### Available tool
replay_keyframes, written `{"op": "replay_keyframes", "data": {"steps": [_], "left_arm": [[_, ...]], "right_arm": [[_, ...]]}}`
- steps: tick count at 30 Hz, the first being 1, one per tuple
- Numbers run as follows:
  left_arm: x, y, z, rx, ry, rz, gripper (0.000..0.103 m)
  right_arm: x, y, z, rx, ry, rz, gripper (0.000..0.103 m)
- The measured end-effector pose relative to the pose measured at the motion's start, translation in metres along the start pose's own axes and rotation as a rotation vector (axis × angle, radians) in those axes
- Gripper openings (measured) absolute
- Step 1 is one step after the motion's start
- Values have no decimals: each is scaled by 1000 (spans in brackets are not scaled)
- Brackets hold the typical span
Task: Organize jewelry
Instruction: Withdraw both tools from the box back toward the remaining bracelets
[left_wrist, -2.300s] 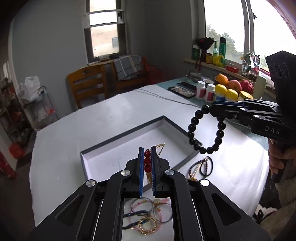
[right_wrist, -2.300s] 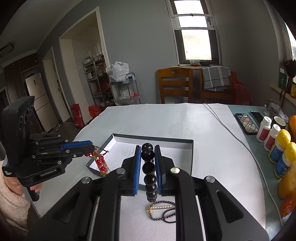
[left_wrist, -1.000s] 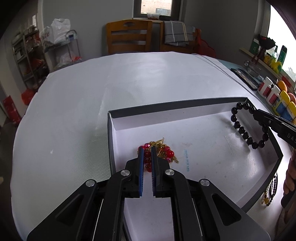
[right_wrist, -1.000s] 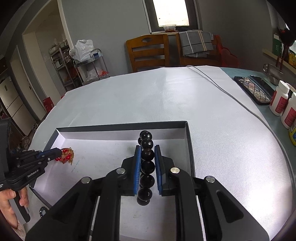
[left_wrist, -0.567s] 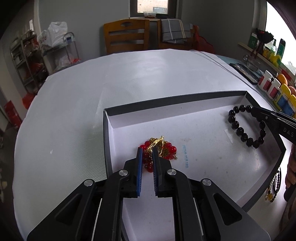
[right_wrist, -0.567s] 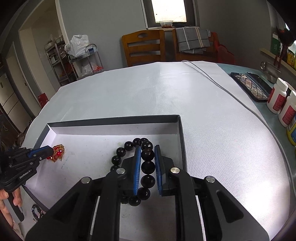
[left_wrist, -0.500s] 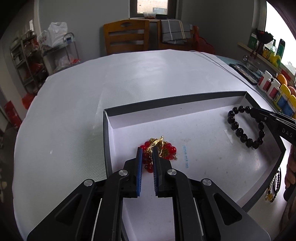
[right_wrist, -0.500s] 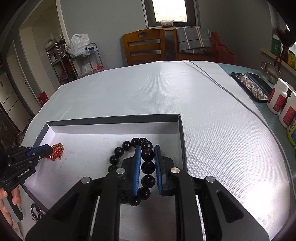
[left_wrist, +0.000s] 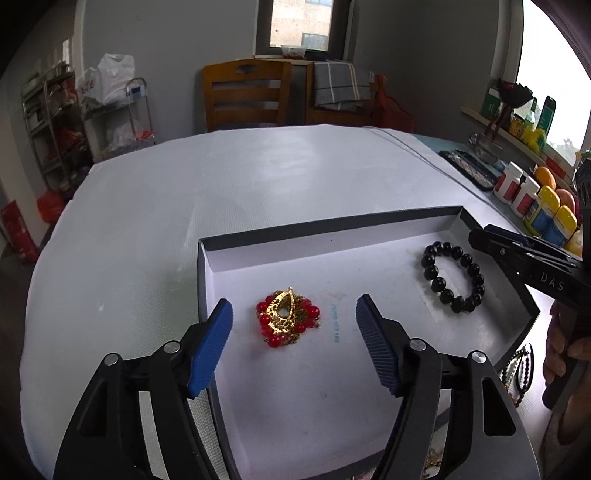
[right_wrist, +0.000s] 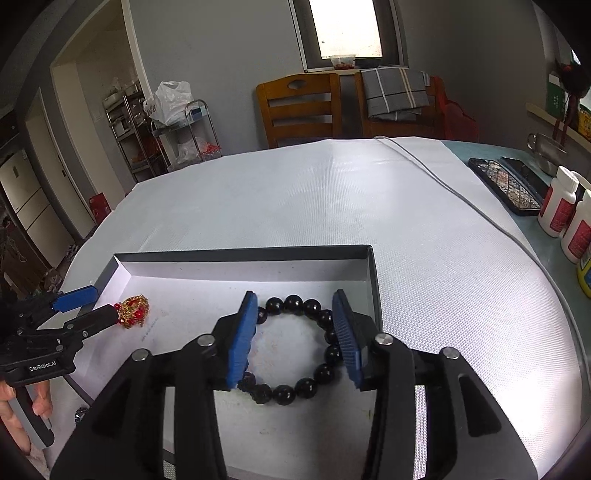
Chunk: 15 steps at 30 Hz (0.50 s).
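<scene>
A shallow grey box (left_wrist: 332, 225) with a white floor sits on the white table. A red-bead and gold piece (left_wrist: 286, 319) lies on its floor at the left. My left gripper (left_wrist: 294, 306) hovers just before it, jaws opening, pads clear of it. A black bead bracelet (left_wrist: 438, 283) lies flat at the box's right end. In the right wrist view the black bead bracelet (right_wrist: 293, 302) lies beneath my right gripper (right_wrist: 294, 297), whose jaws are opening without pressing the beads. The left gripper (right_wrist: 103, 304) shows beside the red-and-gold piece (right_wrist: 133, 305).
More bracelets (left_wrist: 521, 365) lie on the table outside the box's near right corner. Bottles (right_wrist: 557, 206), a dark patterned case (right_wrist: 506, 184) and a cable (right_wrist: 443, 184) are at the right. Wooden chairs (right_wrist: 299, 107) stand behind. A hand (left_wrist: 565, 339) holds the right gripper.
Both grippers brought their pieces down into the box. Their jaws have since spread apart, and the red-and-gold piece and the black bracelet now lie free on the box floor.
</scene>
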<state>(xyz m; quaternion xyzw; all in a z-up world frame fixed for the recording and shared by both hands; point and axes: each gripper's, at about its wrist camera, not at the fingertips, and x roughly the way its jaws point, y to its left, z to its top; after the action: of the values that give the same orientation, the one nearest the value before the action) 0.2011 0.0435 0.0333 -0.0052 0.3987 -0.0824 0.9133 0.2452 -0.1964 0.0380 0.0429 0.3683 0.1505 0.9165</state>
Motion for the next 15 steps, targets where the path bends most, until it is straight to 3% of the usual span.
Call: {"op": "replay_keyframes", "data": {"steps": [4, 7, 15], "left_arm": [[-22, 4, -1, -40, -26, -20, 83], [-37, 9, -4, -59, -33, -5, 88], [-82, 13, -19, -58, -81, 0, 93]], "right_arm": [[-23, 4, 4, 2, -54, 8, 84], [-44, 9, 2, -18, -87, 13, 97], [-93, 11, -14, -51, -135, -43, 97]]}}
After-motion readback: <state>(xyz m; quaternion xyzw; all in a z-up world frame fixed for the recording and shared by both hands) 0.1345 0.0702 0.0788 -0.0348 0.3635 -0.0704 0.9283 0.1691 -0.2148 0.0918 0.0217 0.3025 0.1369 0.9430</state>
